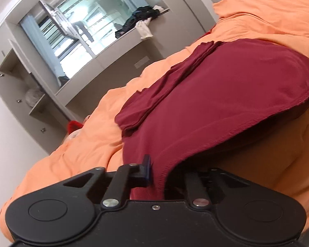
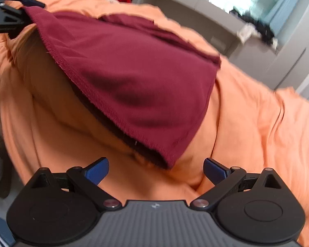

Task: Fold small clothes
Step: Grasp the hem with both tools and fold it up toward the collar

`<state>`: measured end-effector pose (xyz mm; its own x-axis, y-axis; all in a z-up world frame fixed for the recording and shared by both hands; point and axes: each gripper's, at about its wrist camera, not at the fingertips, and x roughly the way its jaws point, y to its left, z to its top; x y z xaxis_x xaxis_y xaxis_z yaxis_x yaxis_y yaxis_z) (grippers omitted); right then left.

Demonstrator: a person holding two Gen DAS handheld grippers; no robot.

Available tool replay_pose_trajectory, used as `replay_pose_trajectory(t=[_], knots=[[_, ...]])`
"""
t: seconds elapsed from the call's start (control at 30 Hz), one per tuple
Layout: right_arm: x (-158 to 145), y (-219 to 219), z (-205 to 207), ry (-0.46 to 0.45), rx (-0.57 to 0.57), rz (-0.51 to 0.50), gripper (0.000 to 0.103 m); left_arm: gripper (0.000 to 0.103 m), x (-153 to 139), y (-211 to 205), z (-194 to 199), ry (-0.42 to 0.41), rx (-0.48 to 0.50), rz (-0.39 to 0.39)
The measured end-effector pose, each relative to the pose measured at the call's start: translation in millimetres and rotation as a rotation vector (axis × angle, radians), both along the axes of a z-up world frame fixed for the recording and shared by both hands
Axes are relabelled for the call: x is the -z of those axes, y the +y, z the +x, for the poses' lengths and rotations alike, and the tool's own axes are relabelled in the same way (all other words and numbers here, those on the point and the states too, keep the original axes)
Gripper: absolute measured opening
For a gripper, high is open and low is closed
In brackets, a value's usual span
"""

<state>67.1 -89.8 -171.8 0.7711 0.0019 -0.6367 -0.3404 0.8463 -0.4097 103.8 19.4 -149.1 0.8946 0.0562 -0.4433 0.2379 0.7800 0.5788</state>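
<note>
A dark red garment (image 1: pixel 216 94) lies on an orange bedcover (image 1: pixel 267 20). My left gripper (image 1: pixel 156 173) is shut on the garment's near hemmed corner and holds it up off the cover; cloth hides its right finger. In the right wrist view the garment (image 2: pixel 134 65) slopes down from the left gripper (image 2: pixel 24 6) at the top left to a free corner near the bottom. My right gripper (image 2: pixel 156 171) is open just in front of that free corner, with blue pads (image 2: pixel 97 170) wide apart over the bedcover (image 2: pixel 257 133). Only cover shows between the pads.
A window sill with dark and white clothes (image 1: pixel 142 18) runs behind the bed. Grey cabinet shelves (image 1: pixel 31 94) stand to the left of it. A red item (image 1: pixel 74 125) lies at the far edge of the cover. Floor shows at the left edge of the right wrist view.
</note>
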Motion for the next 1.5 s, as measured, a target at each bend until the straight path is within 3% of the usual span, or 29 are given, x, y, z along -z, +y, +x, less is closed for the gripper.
replay_pose_trajectory(t=[0.17,0.3,0.4,0.5,0.57,0.6,0.63,0.67,0.7,0.8,0.93,1.07,1.17,1.33,1.5], knots=[[15,21,1,-0.108,-0.075,-0.161,0.099,0.011,-22,4,10,0.012,-0.007,-0.115],[25,29,1,-0.186,-0.074,-0.295,0.098,0.013,-35,8,15,0.006,-0.01,-0.144],[27,21,7,-0.197,-0.054,-0.304,0.089,0.014,-36,8,16,0.007,-0.011,-0.142],[19,12,3,-0.254,-0.06,-0.259,0.087,0.013,-32,6,14,0.027,-0.011,-0.131],[13,11,1,-0.269,-0.092,-0.248,0.076,0.013,-26,7,11,0.047,-0.012,-0.128],[12,10,0,-0.259,-0.114,-0.246,0.059,0.012,-24,7,10,0.058,-0.012,-0.127],[12,10,1,-0.232,-0.137,-0.245,0.031,0.012,-21,7,9,0.066,-0.012,-0.124],[12,10,3,-0.202,-0.155,-0.244,0.015,0.01,-19,7,7,0.075,-0.009,-0.118],[12,10,3,-0.184,-0.169,-0.244,0.013,0.007,-17,7,4,0.084,-0.001,-0.11],[2,4,-1,-0.165,-0.204,-0.224,0.012,0.005,-12,8,-6,0.11,0.023,-0.088],[-33,-16,7,-0.073,-0.208,-0.069,0.011,0.005,-10,12,-3,0.163,0.025,-0.083],[-76,-42,38,0.106,-0.245,0.111,0.01,0.005,-37,22,9,0.206,0.042,-0.152],[-110,-61,71,0.188,-0.254,0.187,0.009,0.005,-65,27,27,0.222,0.051,-0.164],[-163,-76,116,0.215,-0.247,0.276,0.009,0.006,-109,35,68,0.216,0.06,-0.217],[-197,-81,169,0.196,-0.219,0.323,0.009,0.006,-135,44,125,0.228,0.05,-0.278]])
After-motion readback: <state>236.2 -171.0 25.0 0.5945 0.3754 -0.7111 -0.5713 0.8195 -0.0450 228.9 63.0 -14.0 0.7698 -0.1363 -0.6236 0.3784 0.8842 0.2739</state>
